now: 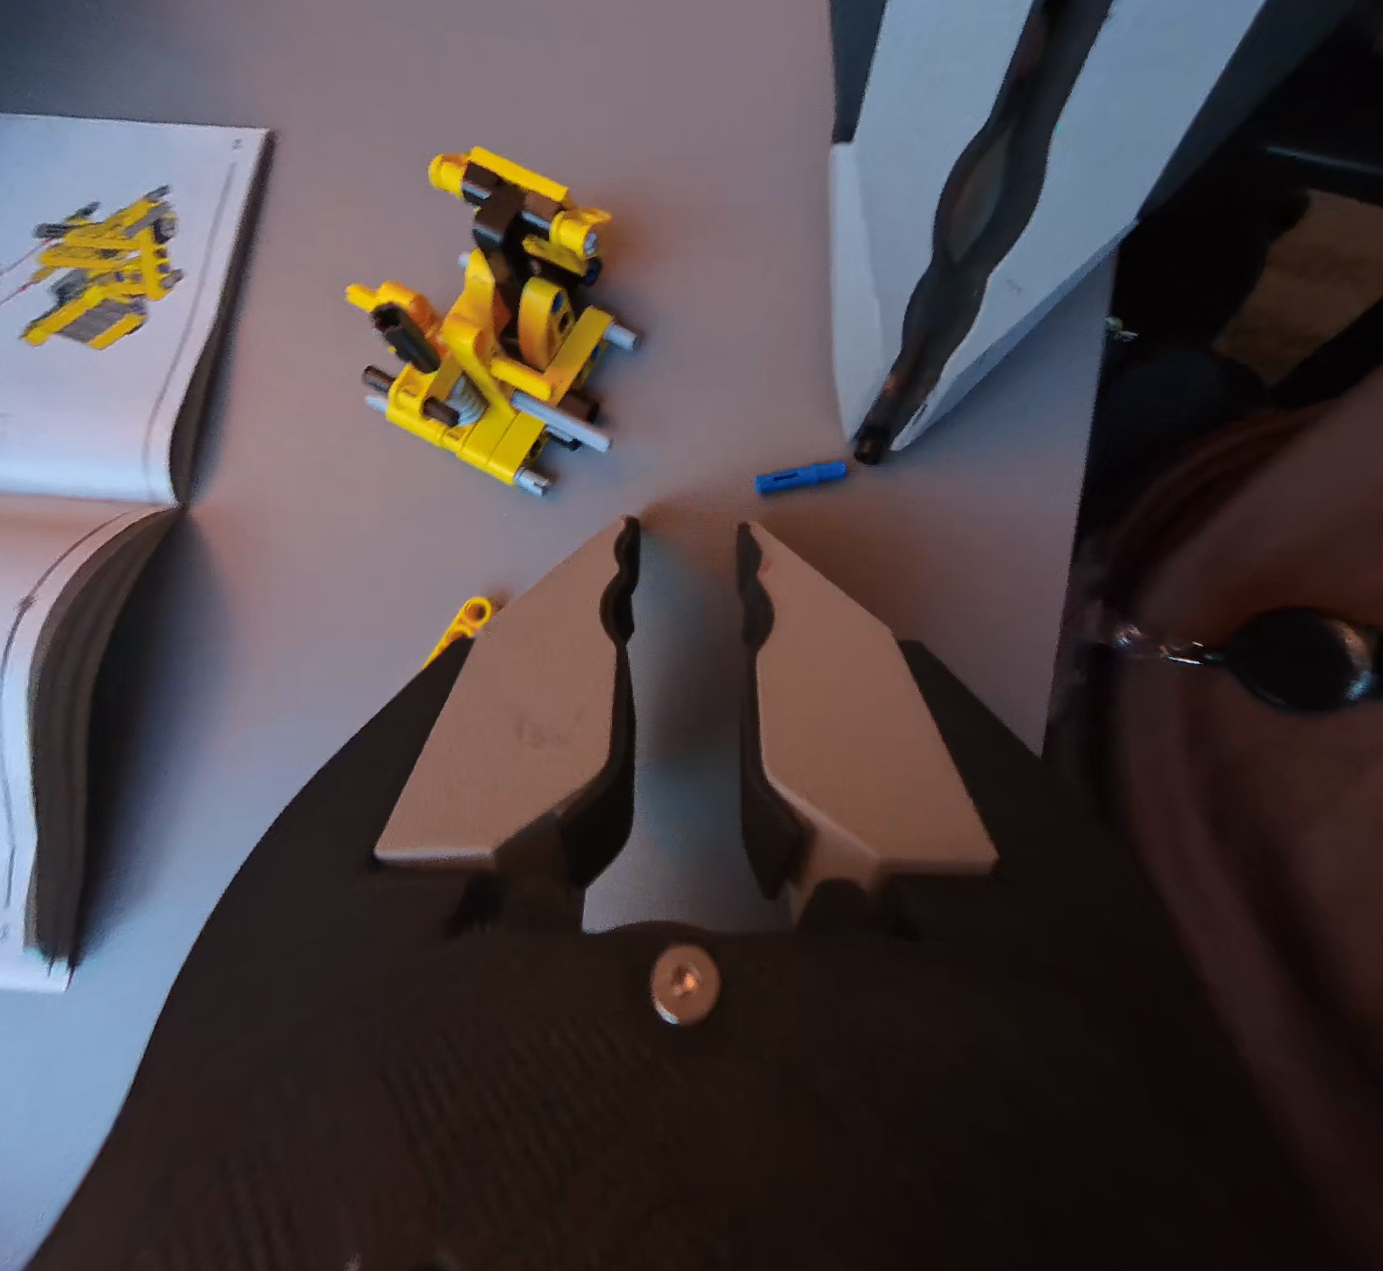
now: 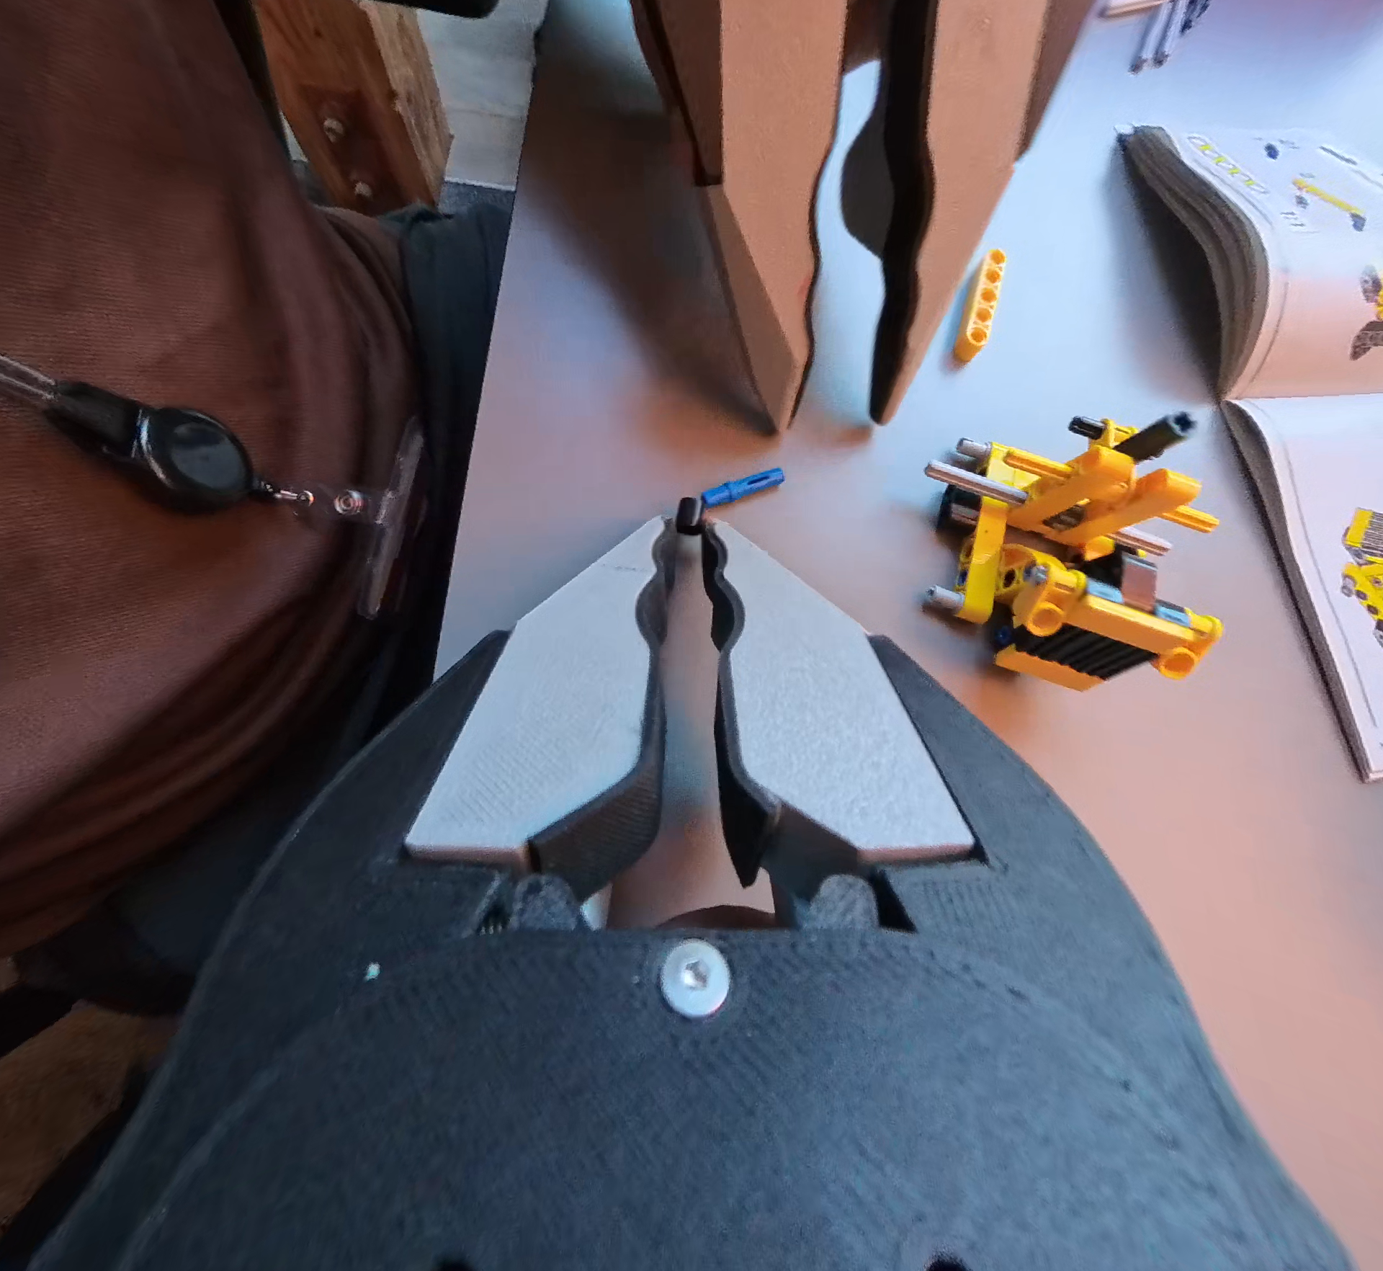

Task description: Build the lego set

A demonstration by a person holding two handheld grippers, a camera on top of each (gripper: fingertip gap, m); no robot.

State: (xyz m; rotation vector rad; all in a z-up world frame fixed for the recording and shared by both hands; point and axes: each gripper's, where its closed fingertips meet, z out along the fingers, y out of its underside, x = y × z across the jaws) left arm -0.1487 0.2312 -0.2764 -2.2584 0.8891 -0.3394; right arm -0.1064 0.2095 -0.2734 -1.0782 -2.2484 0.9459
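Table [image 1: 524,22] carries an open instruction booklet [image 1: 112,337] at the far left. Yellow lego assembly [image 1: 494,329] lies mid-table: light, rigid, though protruding axles may dislodge; best held across its solid yellow base. Left gripper [image 1: 687,535] hovers empty, jaws moderately apart. Right gripper [image 2: 687,525] is closed narrowly on a small black pin [image 2: 686,513]. Loose yellow beam [image 2: 980,305] and blue pin [image 2: 742,486] look slippery and easily flicked.
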